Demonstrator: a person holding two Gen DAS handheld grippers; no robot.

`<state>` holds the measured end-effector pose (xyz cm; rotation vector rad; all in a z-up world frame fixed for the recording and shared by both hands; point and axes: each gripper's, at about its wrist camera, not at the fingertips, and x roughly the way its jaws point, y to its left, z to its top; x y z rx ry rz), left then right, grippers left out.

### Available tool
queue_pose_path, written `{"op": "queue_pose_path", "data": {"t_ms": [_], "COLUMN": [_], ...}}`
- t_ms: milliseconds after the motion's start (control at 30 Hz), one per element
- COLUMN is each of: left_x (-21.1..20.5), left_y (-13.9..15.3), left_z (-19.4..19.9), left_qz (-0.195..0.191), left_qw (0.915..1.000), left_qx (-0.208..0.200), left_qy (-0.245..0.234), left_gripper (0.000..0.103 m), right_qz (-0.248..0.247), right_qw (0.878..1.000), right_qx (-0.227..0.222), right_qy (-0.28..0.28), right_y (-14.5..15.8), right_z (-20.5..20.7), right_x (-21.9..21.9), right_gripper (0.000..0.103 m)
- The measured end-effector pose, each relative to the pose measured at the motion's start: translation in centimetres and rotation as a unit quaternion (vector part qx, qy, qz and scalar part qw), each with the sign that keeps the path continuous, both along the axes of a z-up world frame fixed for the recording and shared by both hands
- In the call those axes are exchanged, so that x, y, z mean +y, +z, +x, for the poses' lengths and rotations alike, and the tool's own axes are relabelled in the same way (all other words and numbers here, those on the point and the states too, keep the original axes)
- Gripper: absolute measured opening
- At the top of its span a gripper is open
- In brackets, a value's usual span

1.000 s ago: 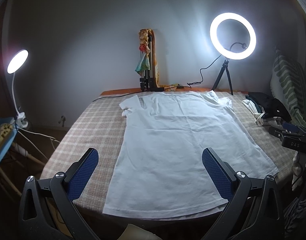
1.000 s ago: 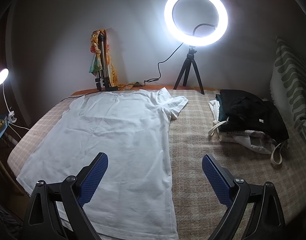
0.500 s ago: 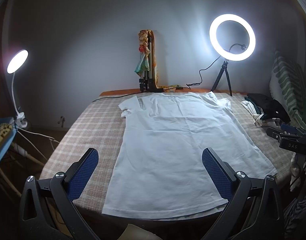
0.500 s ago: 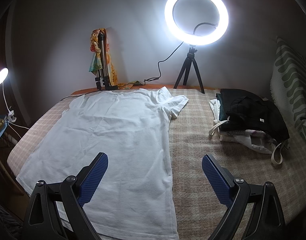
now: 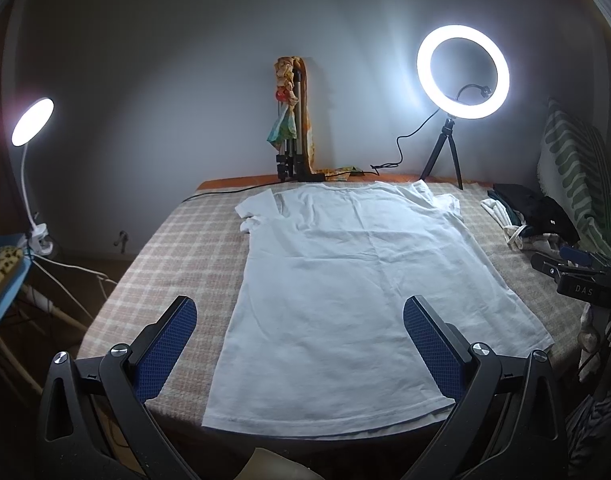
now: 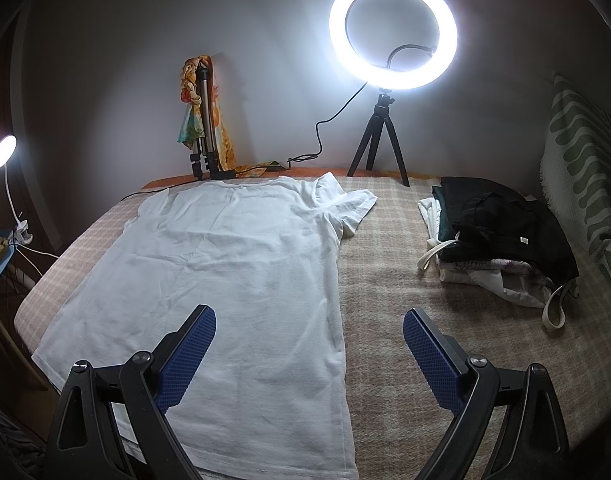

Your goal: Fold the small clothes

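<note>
From the left wrist view my left tool (image 5: 299,340) hangs wide open over the near hem of the white t-shirt (image 5: 357,280), which lies flat on the checked worktop (image 5: 177,256) – spread out so I can fold it, I reckon. Thin soft cotton, faint creases. The right wrist view has my right tool (image 6: 309,344) open too, straddling the shirt's right edge – a pile of dark clothes (image 6: 501,228) waits well apart.
</note>
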<state>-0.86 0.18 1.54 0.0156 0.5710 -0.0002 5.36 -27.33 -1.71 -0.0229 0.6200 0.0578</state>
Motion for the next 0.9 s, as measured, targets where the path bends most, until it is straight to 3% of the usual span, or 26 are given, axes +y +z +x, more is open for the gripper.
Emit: {"op": "queue_pose_path", "data": {"t_ms": [667, 767, 900], "left_x": [1.5, 2.9, 6.2], "left_y": [-0.7, -1.5, -4.2], "left_z": [0.6, 1.7, 3.7], "left_qz": [-0.002, -0.036, -0.081], "left_qw": [0.9998, 0.9976, 0.9872], "left_qx": [0.018, 0.055, 0.137], "left_qy": [0.004, -0.019, -0.011], "left_gripper": [0.102, 0.102, 0.1], "right_qz": [-0.006, 0.0, 0.02], "right_qw": [1.0, 1.0, 1.0], "right_qx": [0.003, 0.003, 0.006], "right_qy": [0.008, 0.008, 0.014], "right_y": [-0.3, 0.0, 0.7], "right_z": [0.5, 0.6, 1.0], "right_x": [1.3, 1.5, 2.0], "right_gripper": [0.096, 0.096, 0.096]}}
